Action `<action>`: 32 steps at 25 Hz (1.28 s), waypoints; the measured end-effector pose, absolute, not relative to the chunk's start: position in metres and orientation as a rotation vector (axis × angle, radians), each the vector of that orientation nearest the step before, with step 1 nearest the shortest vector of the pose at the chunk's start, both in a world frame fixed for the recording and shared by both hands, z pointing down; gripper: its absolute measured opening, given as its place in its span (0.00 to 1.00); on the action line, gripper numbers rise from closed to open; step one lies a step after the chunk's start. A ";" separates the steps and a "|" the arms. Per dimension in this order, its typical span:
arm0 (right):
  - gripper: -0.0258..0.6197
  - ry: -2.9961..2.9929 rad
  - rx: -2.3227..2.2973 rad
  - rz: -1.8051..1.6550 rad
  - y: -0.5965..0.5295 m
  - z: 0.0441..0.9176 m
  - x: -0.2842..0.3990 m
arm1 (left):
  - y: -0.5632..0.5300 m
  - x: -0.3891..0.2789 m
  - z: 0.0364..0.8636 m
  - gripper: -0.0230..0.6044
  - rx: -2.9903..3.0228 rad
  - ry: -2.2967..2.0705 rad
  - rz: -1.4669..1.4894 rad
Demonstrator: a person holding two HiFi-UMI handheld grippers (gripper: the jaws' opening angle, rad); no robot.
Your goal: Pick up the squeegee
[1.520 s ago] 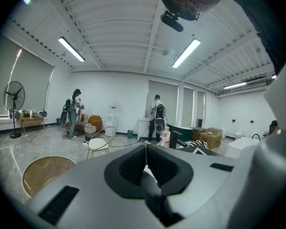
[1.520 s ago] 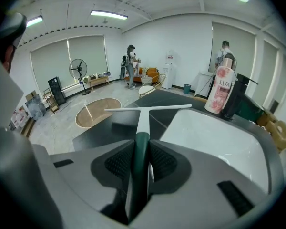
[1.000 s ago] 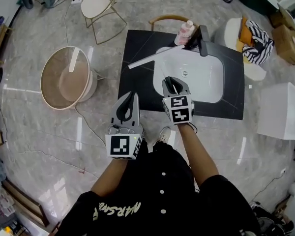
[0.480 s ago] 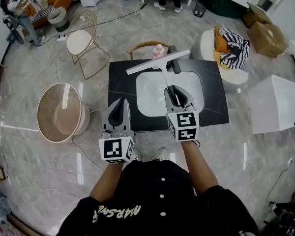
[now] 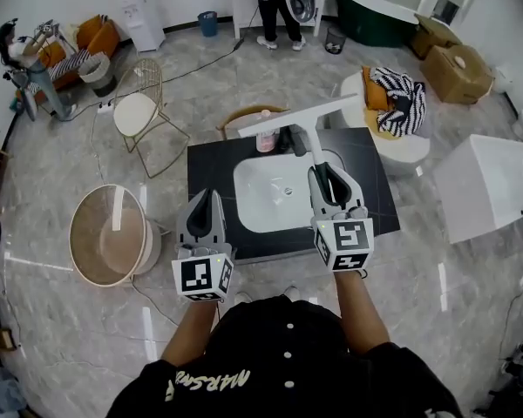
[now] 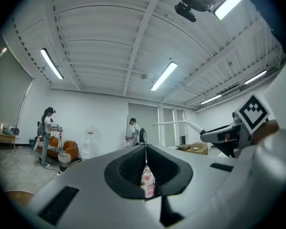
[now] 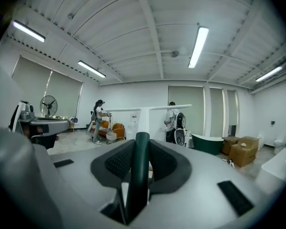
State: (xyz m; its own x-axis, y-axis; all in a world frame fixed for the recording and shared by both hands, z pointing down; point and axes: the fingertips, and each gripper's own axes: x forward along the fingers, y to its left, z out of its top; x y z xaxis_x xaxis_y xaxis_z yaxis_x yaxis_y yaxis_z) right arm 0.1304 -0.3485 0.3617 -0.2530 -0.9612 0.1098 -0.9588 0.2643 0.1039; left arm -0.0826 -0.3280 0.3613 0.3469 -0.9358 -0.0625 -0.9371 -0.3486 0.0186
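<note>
The squeegee (image 5: 301, 116), a white blade on a dark green handle, sits clamped in the right tongs (image 5: 326, 171), its blade crosswise at 12 o'clock.

Squeegee (image 5: 301, 115): wht blade & stem, dk-green handle. Right gripper (image 5: 324, 171) & left gripper (image 5: 206, 197) both grey w/ blk jaws, each w/ a cube of blk-&-wht square markers. Tabletop (image 5: 211, 168) blk w/ faint pale veining, sink (image 5: 261, 200) wht, bottle (image 5: 265, 140) pink & wht, floor (image 5: 70, 320) glossy grey marble, cloth (image 5: 399, 94) blk/wht striped.
</note>
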 end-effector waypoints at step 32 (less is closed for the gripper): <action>0.18 -2.465 1.943 -0.192 -0.328 0.326 0.138 | -0.319 -0.108 0.338 0.07 -2.499 1.784 0.119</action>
State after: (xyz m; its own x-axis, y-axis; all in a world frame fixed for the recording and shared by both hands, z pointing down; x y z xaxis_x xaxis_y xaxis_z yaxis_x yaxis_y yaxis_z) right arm 0.1380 -0.3277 0.3256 -0.2363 -0.9686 -0.0774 -0.9689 0.2288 0.0941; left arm -0.1077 -0.3189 0.3377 0.3235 -0.9407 -0.1027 -0.9460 -0.3241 -0.0111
